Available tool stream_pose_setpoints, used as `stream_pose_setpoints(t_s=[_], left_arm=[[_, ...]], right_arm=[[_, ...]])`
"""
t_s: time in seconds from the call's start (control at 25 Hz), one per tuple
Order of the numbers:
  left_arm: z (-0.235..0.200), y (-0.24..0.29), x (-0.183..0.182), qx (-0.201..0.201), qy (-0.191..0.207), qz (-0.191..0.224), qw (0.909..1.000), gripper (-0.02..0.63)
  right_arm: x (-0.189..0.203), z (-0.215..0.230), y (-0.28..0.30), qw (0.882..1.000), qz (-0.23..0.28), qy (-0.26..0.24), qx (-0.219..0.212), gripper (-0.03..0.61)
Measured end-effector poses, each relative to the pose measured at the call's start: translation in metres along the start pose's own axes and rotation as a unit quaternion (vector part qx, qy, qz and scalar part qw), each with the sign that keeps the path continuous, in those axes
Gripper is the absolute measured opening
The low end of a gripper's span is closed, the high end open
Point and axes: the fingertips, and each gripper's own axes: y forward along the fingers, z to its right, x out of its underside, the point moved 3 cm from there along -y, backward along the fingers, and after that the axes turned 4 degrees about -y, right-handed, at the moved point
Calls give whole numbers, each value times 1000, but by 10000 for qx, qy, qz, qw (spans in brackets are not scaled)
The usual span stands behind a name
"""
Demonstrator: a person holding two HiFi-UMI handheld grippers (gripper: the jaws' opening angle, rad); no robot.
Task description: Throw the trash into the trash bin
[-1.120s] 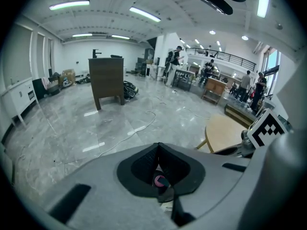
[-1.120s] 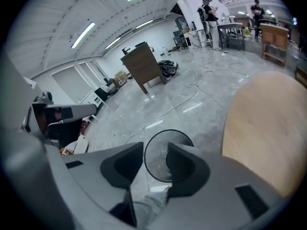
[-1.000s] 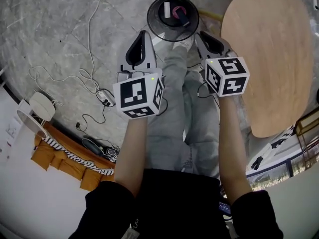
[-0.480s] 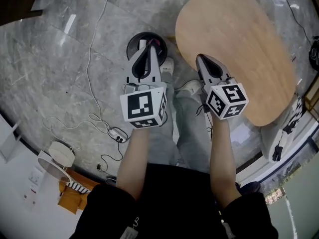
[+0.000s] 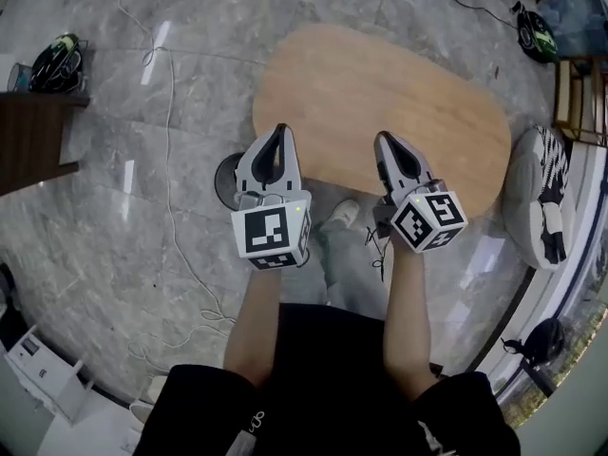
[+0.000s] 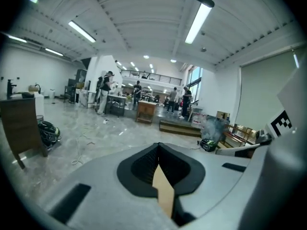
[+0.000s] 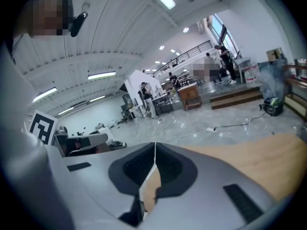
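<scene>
Well, my left gripper (image 5: 278,136) and right gripper (image 5: 388,143) jaws are shut, empty; trash bin (image 5: 224,180) at nine o'clock probably has the trash.

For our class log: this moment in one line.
left gripper: shut, empty | right gripper: shut, empty | trash bin: on floor

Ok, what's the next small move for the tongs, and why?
Probably hold them and look round for leftover trash: the left tongs and right tongs are both shut and empty, and the wooden table shows nothing to pick up.
</scene>
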Motion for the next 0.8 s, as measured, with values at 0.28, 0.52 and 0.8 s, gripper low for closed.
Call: stream_pose_setpoints(t_s=[0.28, 0.52, 0.8], left_arm=[[112, 18, -87, 873, 421, 515, 9940, 2], [199, 11, -143, 1475, 548, 975, 9827, 2], [275, 4, -185, 1972, 860, 1399, 9665, 2]], right_arm=[[-109, 53, -98, 9861, 1339, -28, 986, 15], [-168, 86, -172, 9661, 1836, -477, 1749, 15], [-218, 106, -229, 9507, 2169, -898, 2028, 14]])
